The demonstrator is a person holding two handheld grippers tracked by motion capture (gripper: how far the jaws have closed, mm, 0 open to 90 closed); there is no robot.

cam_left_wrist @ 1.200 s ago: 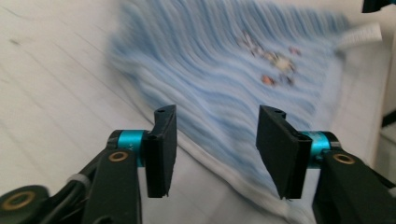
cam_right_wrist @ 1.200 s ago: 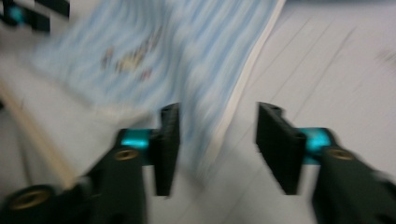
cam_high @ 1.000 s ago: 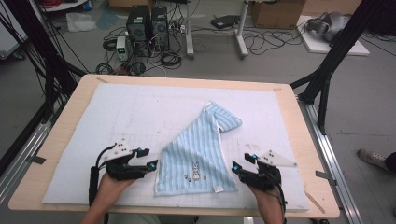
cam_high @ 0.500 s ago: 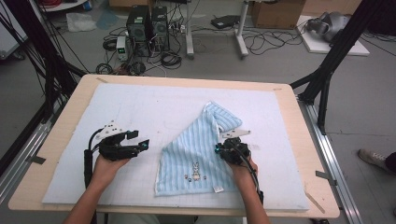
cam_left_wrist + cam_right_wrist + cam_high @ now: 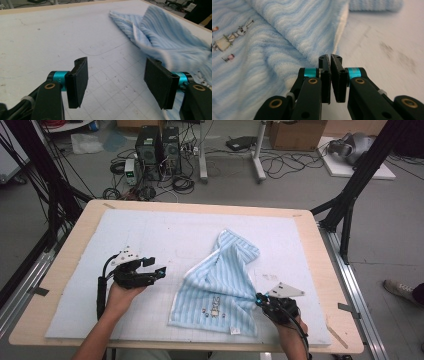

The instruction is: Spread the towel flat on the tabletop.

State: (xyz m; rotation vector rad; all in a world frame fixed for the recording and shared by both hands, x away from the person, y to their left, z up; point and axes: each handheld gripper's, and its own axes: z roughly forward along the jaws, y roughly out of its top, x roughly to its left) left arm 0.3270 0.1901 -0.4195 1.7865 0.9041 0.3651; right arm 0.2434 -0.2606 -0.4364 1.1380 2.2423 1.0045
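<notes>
Right gripper view: right gripper [image 5: 330,60] pinching towel [image 5: 287,32].

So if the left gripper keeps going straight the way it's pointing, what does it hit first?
Probably the striped towel: the left gripper, jaws open, points across bare mat toward its near edge, though depth is hard to judge.

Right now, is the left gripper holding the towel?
No, the left gripper is open over the bare mat, the towel beside it.
</notes>
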